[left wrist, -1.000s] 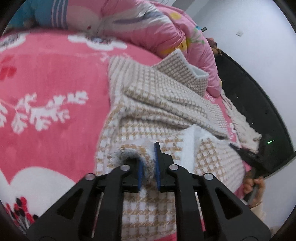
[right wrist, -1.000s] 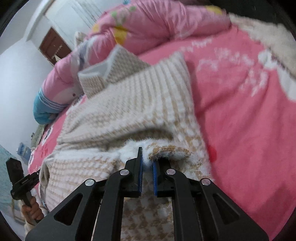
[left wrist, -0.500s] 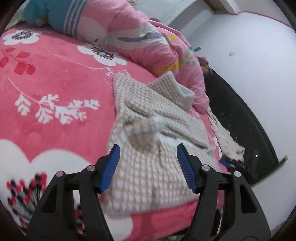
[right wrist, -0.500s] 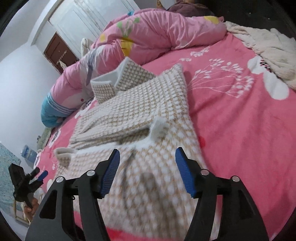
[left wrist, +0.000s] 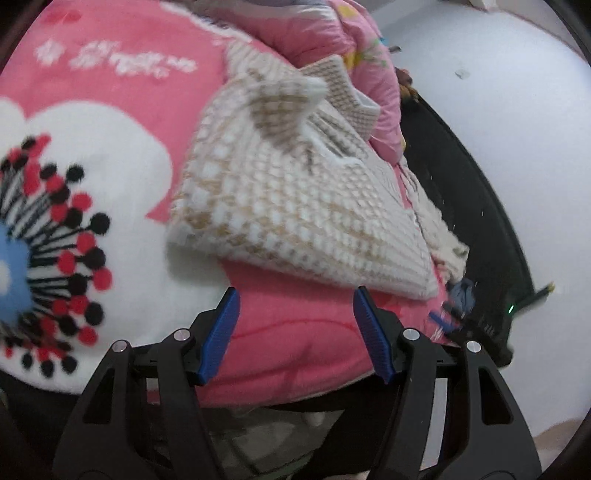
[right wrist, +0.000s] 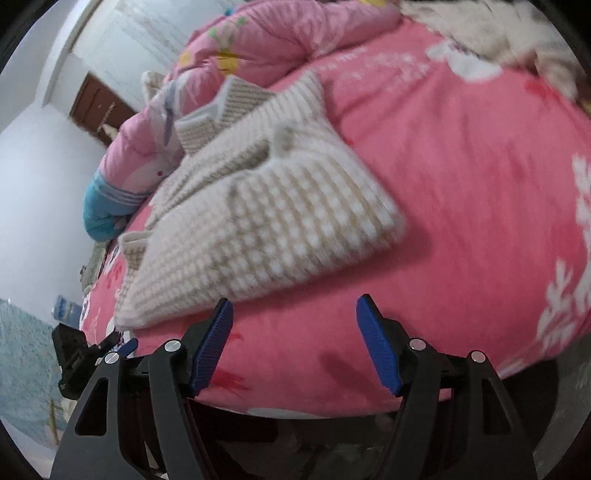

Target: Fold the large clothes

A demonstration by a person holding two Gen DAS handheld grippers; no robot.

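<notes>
Left wrist view: left gripper (left wrist: 295, 328) released, blue pads spread wide after just opening, nothing between them, hovering over the near edge of a pink floral blanket (left wrist: 110, 110). Beyond the pads, apart from them, a beige-and-white checked garment (left wrist: 295, 199) lying folded on the blanket, collar toward a bunched pink quilt (left wrist: 332, 29).

Right wrist view: right gripper (right wrist: 293, 339) likewise released, jaws just widened, empty. Same garment (right wrist: 266, 221) resting on the blanket (right wrist: 461, 184) just past the left pad, untouched. Other gripper (right wrist: 79, 354) visible at lower left.
</notes>
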